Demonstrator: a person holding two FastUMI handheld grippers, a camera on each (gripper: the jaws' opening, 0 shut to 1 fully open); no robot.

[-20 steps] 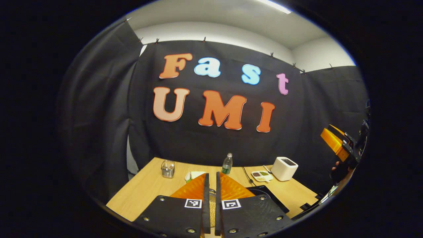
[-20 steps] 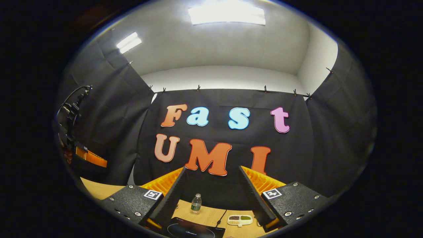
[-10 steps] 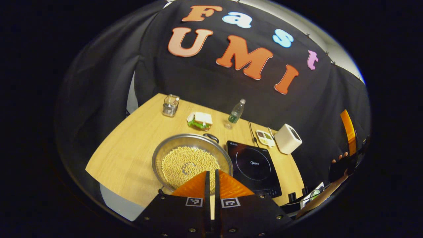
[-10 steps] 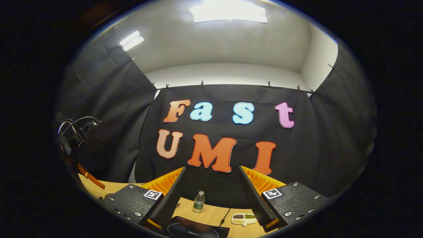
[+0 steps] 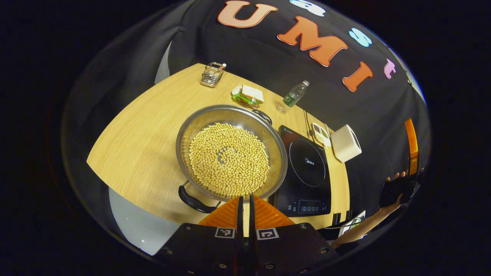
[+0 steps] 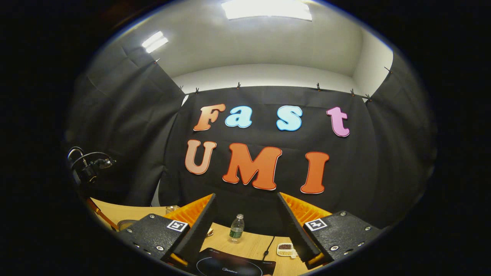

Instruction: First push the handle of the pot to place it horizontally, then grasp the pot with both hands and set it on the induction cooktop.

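Observation:
A wide steel pot full of pale beans sits on the wooden table, left of the black induction cooktop. Its near black handle points toward the table's front edge, and the far handle points toward the back. My left gripper hovers shut above the pot's near rim, holding nothing. My right gripper stands open and empty, raised, facing the back wall, with the cooktop below it. In the left gripper view the right gripper and a hand are at the far right.
Along the back of the table stand a glass jar, a sandwich on a plate, a plastic bottle, a small divided dish and a white box. A cable runs behind the cooktop.
My left gripper has tipped down from facing the wall, so the whole pot and cooktop lie below it. It stays shut. My right gripper has barely shifted and stays open.

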